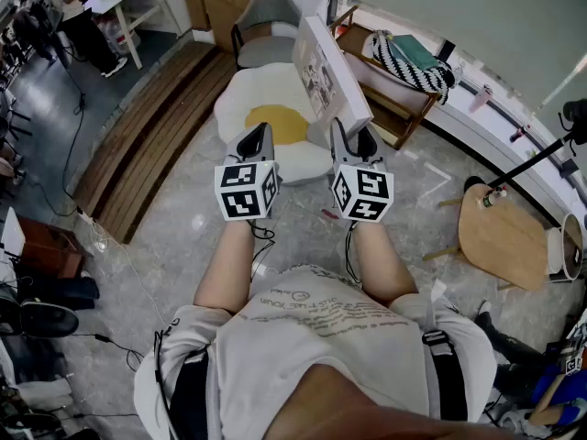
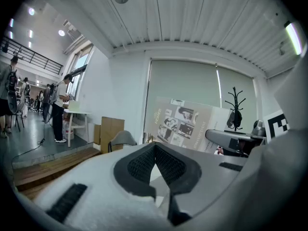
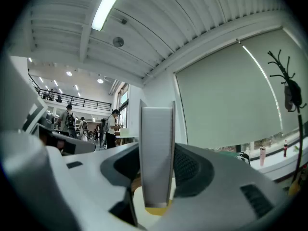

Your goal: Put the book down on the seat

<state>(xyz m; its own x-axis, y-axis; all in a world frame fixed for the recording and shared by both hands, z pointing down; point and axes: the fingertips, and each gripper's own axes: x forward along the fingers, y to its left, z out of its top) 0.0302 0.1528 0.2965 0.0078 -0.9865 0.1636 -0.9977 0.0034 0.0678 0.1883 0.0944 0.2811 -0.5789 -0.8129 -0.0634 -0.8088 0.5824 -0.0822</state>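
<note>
My right gripper (image 1: 353, 142) is shut on a white book (image 1: 323, 73) with photos on its cover. It holds the book upright by the lower edge, above the right side of the seat. The seat (image 1: 240, 99) is a low white cushion shaped like a fried egg, with a yellow centre. In the right gripper view the book (image 3: 156, 148) stands edge-on between the two dark pads (image 3: 187, 170). My left gripper (image 1: 256, 137) hovers over the near edge of the seat, beside the right one. Its jaws (image 2: 155, 150) meet at the tips with nothing in them. The left gripper view shows the book's cover (image 2: 185, 126).
A grey chair (image 1: 267, 21) stands behind the seat. A wooden shelf (image 1: 390, 99) with a striped cloth is at the right, and a low wooden table (image 1: 503, 236) nearer. A raised wooden platform (image 1: 151, 131) runs along the left. People stand at desks far left.
</note>
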